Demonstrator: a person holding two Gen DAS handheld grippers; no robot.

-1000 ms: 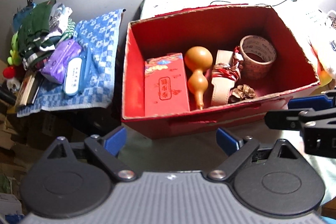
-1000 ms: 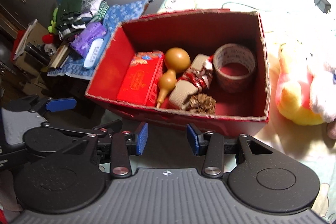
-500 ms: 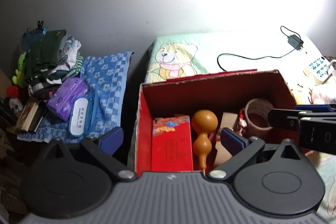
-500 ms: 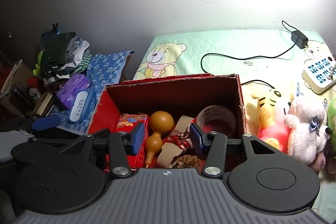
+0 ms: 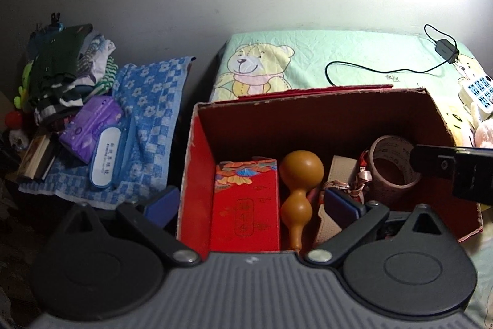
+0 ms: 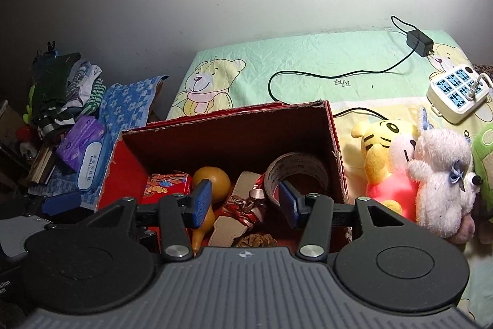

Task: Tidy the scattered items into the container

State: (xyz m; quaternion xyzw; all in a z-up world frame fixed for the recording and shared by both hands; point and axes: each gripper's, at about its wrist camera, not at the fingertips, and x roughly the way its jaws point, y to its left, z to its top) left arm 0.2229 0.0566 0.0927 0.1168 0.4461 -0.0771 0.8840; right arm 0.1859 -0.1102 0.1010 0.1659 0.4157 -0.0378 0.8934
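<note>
The red cardboard box [image 5: 198,174] stands on the bear-print sheet and holds a red packet [image 5: 246,205], an orange gourd [image 5: 300,190], a beige strap [image 5: 339,171] with a ribbon, and a tape roll [image 5: 393,162]. My left gripper [image 5: 251,202] is open and empty over the box's near edge. In the right wrist view the same box [image 6: 337,168] shows the gourd [image 6: 212,179], the tape roll [image 6: 295,171], the strap [image 6: 243,184] and a pine cone [image 6: 255,240]. My right gripper [image 6: 244,203] is open, with nothing between its pads, at the near rim.
Plush toys [image 6: 409,168] lie right of the box, with a power strip [image 6: 456,88] and a charger [image 6: 419,40] with its cable behind. To the left, a blue towel [image 5: 148,119] carries a purple pack [image 5: 89,125], a white case [image 5: 103,158] and piled clothes [image 5: 61,73].
Both wrist views have tilted up from looking down into the box, so the wall and the sheet now show and the box sits lower. Both grippers stayed open.
</note>
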